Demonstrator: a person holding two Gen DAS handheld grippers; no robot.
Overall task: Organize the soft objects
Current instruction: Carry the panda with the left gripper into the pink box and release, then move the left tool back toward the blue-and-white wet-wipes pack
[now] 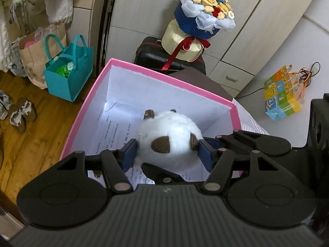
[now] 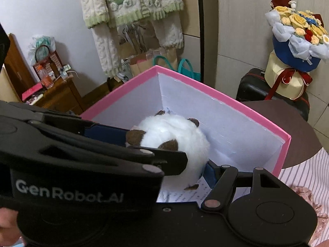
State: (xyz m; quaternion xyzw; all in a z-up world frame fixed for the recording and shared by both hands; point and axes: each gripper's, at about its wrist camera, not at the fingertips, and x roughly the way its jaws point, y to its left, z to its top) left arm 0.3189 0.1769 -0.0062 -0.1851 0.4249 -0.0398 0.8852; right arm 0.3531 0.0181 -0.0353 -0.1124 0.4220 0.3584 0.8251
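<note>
The room is the biggest thing around me: a wooden floor (image 1: 30,140), pale cabinet doors (image 1: 236,30) behind, and cream fleece garments (image 2: 127,4) hanging on the wall. A black suitcase (image 1: 148,55) stands by the cabinet with a bouquet (image 1: 205,6) of yellow flowers on top of it. On the floor are a teal tote bag (image 1: 67,76) and a pair of brown slippers (image 1: 20,115).

In front of me a pink box (image 1: 86,111) with white inner walls sits on a dark brown worktop (image 2: 298,123) with a rounded edge. A printed sheet (image 1: 115,131) lies flat on the bottom of the box.

The plush toy (image 1: 170,135) is inside the box, above that sheet and toward my near side. My left claw (image 1: 167,152) has it: one blue pad is against each flank of the toy and they press into the fur, so it is gripping it. My right claw (image 2: 168,175) reaches in beside it; its right-hand pad touches the toy's lower side, but the left claw's body hides the other finger, so I cannot tell whether it is gripping.

The toy is round and fluffy, white all over, with dark brown patches and small brown ears or paws poking out at its edges.
</note>
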